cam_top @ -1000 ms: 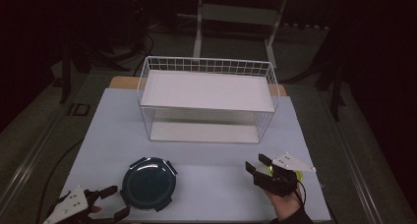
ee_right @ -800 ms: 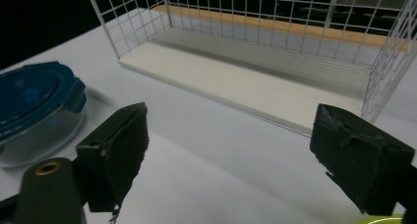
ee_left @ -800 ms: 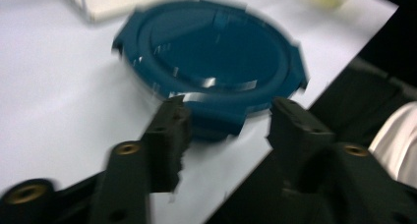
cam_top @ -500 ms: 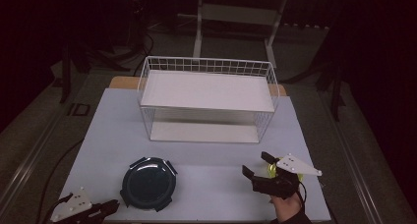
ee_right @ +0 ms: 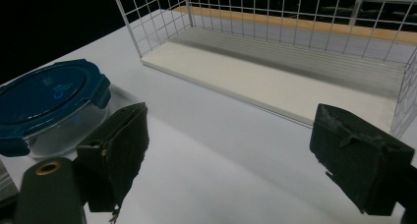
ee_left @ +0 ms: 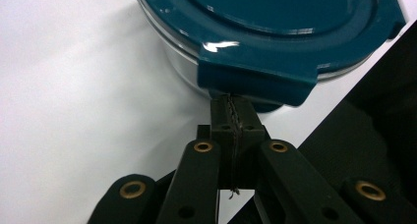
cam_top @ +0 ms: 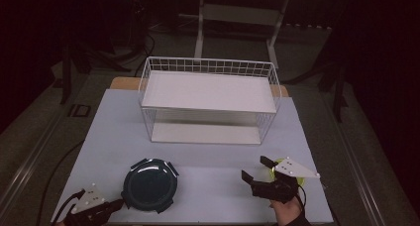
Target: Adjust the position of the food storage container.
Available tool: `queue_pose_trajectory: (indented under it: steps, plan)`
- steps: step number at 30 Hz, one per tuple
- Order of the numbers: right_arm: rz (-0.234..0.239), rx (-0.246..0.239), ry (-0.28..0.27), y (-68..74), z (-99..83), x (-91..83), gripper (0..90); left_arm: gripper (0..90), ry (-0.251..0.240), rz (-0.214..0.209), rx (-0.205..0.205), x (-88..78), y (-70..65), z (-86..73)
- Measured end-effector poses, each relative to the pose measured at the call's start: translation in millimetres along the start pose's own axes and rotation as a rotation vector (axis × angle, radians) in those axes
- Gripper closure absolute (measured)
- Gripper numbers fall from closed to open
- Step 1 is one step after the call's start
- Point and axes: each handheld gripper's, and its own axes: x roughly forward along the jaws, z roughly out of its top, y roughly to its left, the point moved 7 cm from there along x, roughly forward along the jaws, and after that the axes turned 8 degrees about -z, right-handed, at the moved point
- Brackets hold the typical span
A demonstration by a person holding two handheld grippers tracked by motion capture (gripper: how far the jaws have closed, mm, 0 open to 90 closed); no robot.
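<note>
- Sitting near the table's front edge, left of centre, the round glass container with a teal clip-on lid (cam_top: 149, 184) stands well apart from the white wire shelf rack (cam_top: 208, 99) behind it.
- The left gripper (cam_top: 118, 204) has its jaws pressed together, tips just beside a lid tab, perhaps to nudge or unclip it.
- The right gripper (cam_top: 255, 170) hovers with jaws spread wide, empty, aimed toward the rack, likely waiting.

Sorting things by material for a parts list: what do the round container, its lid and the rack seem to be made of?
Container: clear glass or hard plastic; the wall is see-through, which one is unclear. Lid: glossy teal plastic, by its sharp highlights and moulded clip flaps. Rack: thin white-coated metal wire grid, with flat matte white shelf boards, material unclear.
</note>
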Motion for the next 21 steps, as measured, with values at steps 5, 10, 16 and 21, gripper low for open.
queue_pose_trajectory:
  steps: [5, 10, 16, 21]
  plan:
    - [-0.001, -0.002, 0.002, 0.3, -0.4, -0.3, 14.6, 88.7, -0.009, 0.003, -0.011, 0.4, 5.5, 4.8]
    - [0.005, 0.000, 0.002, 0.8, -0.7, -0.3, 14.5, 88.7, -0.017, 0.018, -0.021, 4.9, 16.3, 10.2]
    - [0.011, -0.005, 0.013, 1.4, -3.0, 1.1, 14.6, 88.7, -0.021, 0.014, -0.038, 5.4, 24.7, 13.2]
    - [0.009, -0.010, 0.012, 1.5, -3.5, 1.0, 14.6, 88.7, -0.039, 0.015, -0.037, -1.4, 22.6, 14.9]
